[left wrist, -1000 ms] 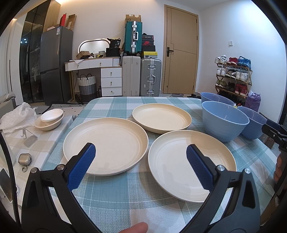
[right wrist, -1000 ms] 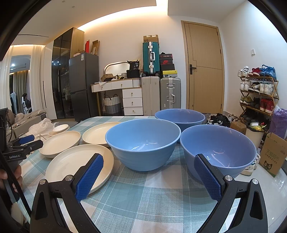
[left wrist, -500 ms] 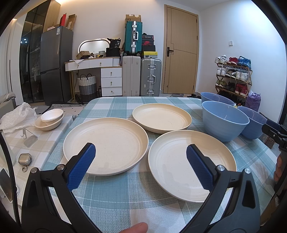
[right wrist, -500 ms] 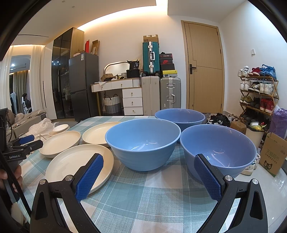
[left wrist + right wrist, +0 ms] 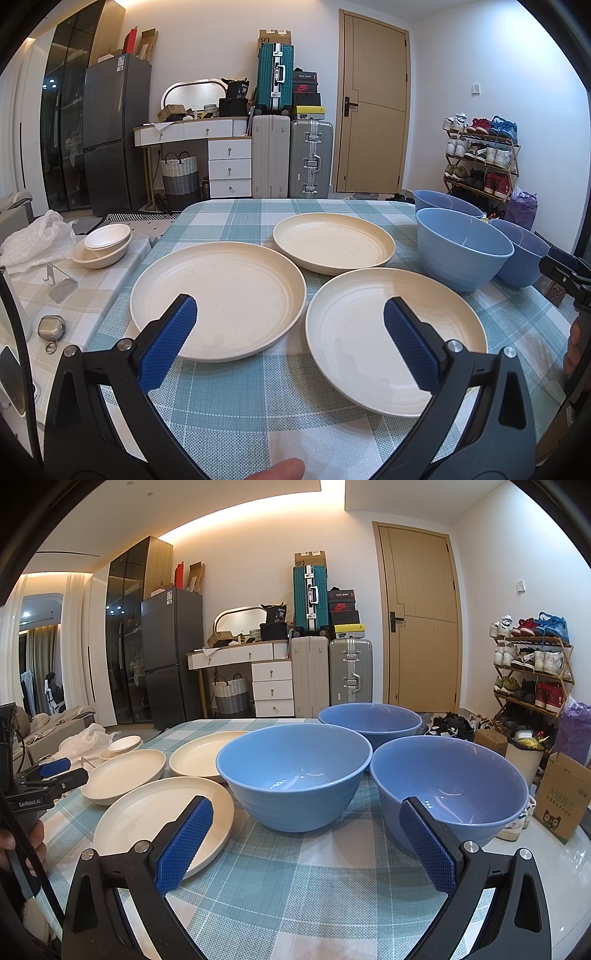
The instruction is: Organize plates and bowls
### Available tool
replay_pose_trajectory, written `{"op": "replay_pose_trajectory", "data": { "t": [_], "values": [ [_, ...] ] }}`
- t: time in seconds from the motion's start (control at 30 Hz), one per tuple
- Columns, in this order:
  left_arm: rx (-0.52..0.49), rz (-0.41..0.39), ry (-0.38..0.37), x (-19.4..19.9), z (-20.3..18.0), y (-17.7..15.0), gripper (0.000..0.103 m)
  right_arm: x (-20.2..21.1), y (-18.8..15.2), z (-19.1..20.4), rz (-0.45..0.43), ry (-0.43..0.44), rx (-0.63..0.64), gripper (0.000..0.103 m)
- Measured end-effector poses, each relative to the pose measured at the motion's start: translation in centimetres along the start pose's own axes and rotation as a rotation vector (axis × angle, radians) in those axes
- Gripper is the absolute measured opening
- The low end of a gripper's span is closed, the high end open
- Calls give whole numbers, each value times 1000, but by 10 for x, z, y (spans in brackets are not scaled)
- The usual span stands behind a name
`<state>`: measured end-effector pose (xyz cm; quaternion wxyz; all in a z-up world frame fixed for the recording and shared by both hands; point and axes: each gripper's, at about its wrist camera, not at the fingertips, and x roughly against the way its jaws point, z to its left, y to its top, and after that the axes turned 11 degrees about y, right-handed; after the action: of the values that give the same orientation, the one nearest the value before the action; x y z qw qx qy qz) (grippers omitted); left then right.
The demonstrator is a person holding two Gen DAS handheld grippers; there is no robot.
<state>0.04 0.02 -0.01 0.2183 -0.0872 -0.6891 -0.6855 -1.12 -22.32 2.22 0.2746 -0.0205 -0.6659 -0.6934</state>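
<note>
Three cream plates lie on the checked tablecloth in the left wrist view: one at the left (image 5: 221, 299), one at the right (image 5: 373, 336), one behind (image 5: 334, 245). Three blue bowls stand to their right: a middle one (image 5: 295, 771), a right one (image 5: 450, 786), a far one (image 5: 369, 720). My left gripper (image 5: 290, 341) is open and empty, above the near edges of the two front plates. My right gripper (image 5: 304, 843) is open and empty, in front of the two near bowls.
A side table at the left holds small white bowls (image 5: 103, 245), a plastic bag (image 5: 37, 236) and an earbud case (image 5: 51, 326). Beyond the table stand suitcases (image 5: 291, 155), a fridge (image 5: 114, 129), a door and a shoe rack (image 5: 480, 155). A cardboard box (image 5: 565, 797) sits on the floor at the right.
</note>
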Motion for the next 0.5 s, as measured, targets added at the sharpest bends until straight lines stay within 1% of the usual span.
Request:
{"op": "replay_pose_trajectory", "data": {
  "t": [0.33, 0.5],
  "values": [
    [5, 6, -1, 0, 0, 0, 101, 2, 0, 1, -1, -4, 5, 103],
    [4, 4, 25, 0, -5, 1, 101, 1, -2, 3, 2, -17, 16, 103]
  ]
}}
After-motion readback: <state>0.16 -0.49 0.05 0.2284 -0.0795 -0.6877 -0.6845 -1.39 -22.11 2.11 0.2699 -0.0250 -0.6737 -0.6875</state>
